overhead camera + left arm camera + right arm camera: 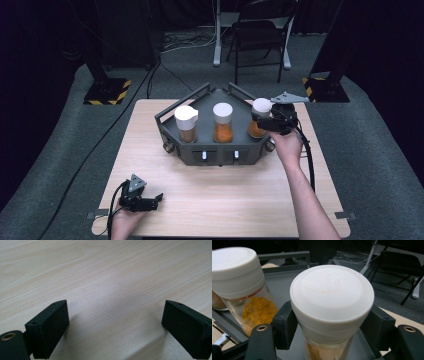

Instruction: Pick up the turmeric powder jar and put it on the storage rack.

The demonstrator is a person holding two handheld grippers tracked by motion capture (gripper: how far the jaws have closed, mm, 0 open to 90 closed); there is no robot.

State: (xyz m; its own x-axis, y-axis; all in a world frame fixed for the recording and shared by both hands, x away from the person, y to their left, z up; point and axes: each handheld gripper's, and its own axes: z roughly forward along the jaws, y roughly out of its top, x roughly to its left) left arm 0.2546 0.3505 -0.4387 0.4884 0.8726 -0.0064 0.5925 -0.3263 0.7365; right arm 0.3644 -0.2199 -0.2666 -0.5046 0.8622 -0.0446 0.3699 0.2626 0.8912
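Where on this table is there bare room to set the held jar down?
Bare wood lies between the rack's front and the table's near edge, right of the left gripper, and left of the rack. The rack itself is crowded: the right gripper holds one jar beside two others.

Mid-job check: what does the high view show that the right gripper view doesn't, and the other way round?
High view alone: the whole table, the left gripper resting open near its front left corner, and the leftmost jar of brown spice in the grey tray.

Right gripper view alone: close up, both pads press on the white cap of the right jar, and faint embossed lettering marks the cap's top.

Both: the right gripper shut on that jar, the middle jar of orange powder beside it, and the chair behind.
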